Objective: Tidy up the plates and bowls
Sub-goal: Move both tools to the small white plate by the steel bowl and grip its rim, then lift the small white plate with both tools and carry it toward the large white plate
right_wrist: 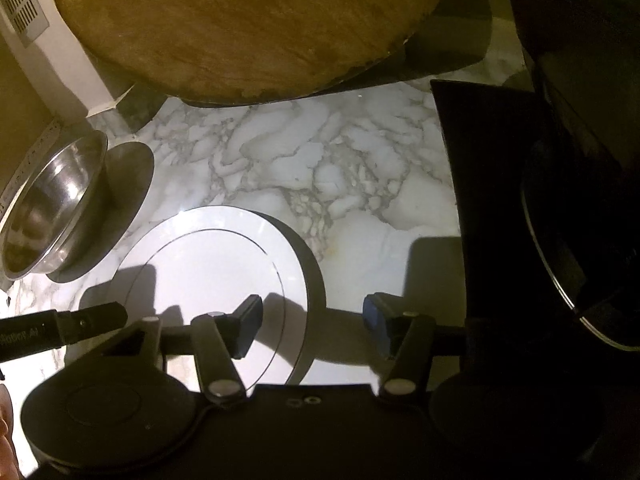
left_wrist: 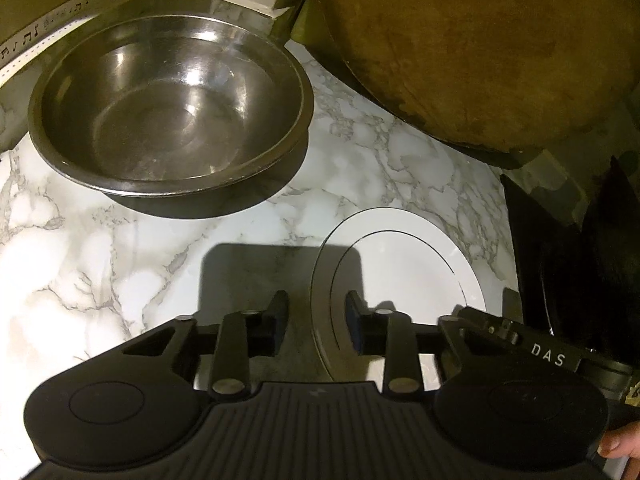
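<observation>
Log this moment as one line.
left gripper: straddles white plate left rim, unclamped | right gripper: straddles right rim, unclamped | steel bowl: untouched

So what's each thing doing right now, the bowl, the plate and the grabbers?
Metal bowl: upright, empty, on the marble counter.
White plate: flat on the counter, empty, not lifted.
Left gripper: jaws astride the plate's left rim, a gap showing, not pinching.
Right gripper: jaws open astride the plate's right rim.
Wooden board: at the back, untouched.
</observation>
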`<state>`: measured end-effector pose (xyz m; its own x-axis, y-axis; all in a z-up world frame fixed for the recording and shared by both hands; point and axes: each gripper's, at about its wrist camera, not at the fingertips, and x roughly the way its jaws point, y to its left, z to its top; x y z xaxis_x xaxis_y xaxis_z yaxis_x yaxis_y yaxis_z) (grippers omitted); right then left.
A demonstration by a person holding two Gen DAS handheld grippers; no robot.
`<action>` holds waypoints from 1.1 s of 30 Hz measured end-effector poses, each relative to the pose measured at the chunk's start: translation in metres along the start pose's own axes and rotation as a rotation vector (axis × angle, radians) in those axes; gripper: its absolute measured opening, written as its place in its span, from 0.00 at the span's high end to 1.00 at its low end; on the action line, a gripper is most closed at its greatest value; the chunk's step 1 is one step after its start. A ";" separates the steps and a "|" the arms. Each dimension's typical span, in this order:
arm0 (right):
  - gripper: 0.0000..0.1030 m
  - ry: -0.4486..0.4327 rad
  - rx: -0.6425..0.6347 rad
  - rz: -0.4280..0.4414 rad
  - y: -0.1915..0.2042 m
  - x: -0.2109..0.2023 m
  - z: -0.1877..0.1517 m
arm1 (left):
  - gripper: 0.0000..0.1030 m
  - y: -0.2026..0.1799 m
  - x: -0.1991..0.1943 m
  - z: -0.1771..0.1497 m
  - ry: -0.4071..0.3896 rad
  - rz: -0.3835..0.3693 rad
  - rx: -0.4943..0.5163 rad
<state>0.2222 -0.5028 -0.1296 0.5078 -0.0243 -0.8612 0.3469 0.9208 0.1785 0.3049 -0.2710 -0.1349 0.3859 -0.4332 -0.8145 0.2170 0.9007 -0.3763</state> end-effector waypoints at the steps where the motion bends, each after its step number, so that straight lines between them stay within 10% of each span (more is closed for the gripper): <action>1: 0.51 -0.003 0.003 0.003 -0.001 0.000 0.000 | 0.74 0.000 0.000 0.000 0.000 -0.001 -0.004; 8: 0.79 0.002 -0.001 0.043 0.008 0.000 -0.003 | 0.84 0.000 0.004 -0.003 0.002 -0.025 -0.024; 33: 0.89 -0.047 -0.066 0.163 0.053 -0.041 -0.027 | 0.88 0.047 -0.054 -0.027 -0.075 0.008 -0.097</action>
<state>0.1979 -0.4427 -0.0979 0.5899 0.1104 -0.7999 0.2052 0.9376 0.2808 0.2697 -0.2046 -0.1204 0.4537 -0.4243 -0.7837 0.1273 0.9012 -0.4142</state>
